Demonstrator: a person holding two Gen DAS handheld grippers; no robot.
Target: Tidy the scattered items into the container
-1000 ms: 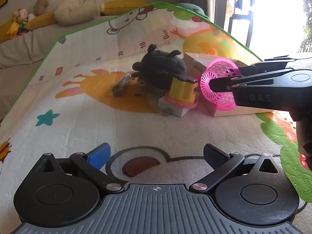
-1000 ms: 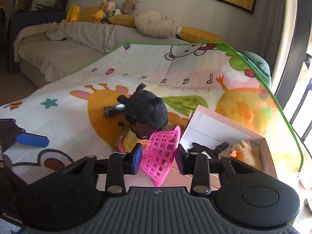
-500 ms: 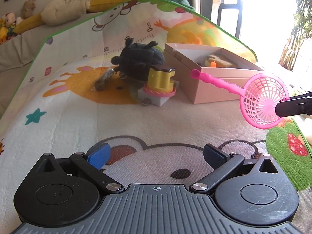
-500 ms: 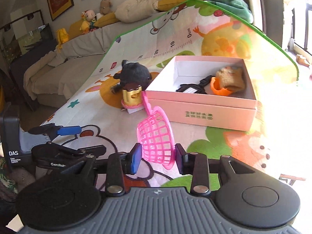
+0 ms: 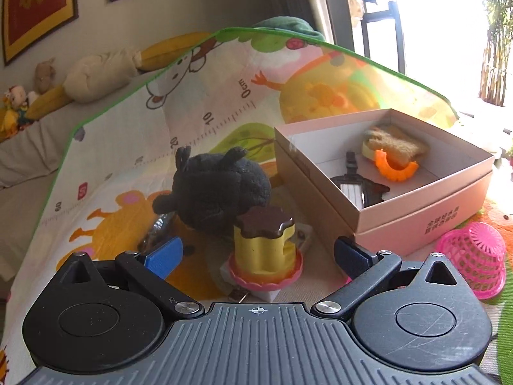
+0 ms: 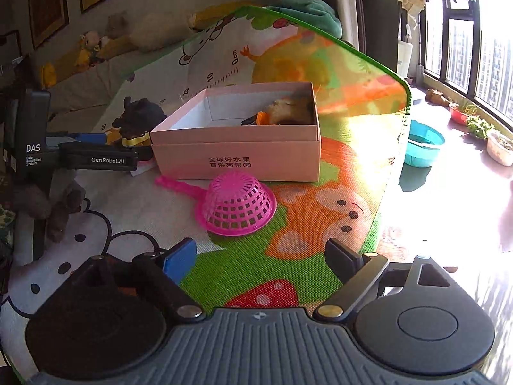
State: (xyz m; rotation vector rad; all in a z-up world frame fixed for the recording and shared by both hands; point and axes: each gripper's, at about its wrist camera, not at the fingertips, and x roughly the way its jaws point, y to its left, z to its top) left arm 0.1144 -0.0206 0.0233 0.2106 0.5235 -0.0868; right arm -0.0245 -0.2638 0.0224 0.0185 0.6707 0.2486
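A pink box (image 5: 416, 215) (image 6: 237, 150) stands on the play mat with a brown plush, an orange ring (image 5: 396, 166) and a dark item inside. A pink toy strainer (image 6: 235, 205) (image 5: 474, 260) lies upside down on the mat in front of the box. My right gripper (image 6: 259, 260) is open and empty, just short of the strainer. My left gripper (image 5: 258, 253) is open, its fingers either side of a yellow pudding toy (image 5: 264, 247) on a pink plate. A black plush (image 5: 218, 189) sits behind the pudding.
A dark wrapped item (image 5: 157, 231) lies left of the black plush. A white block (image 5: 266, 292) sits under the pudding's plate. A sofa with cushions and dolls (image 5: 96, 73) runs behind the mat. A blue basin (image 6: 423, 144) stands on the floor at right.
My right gripper has opened and let go of the pink strainer, which now lies on the mat. My left gripper has moved forward to the pudding toy.
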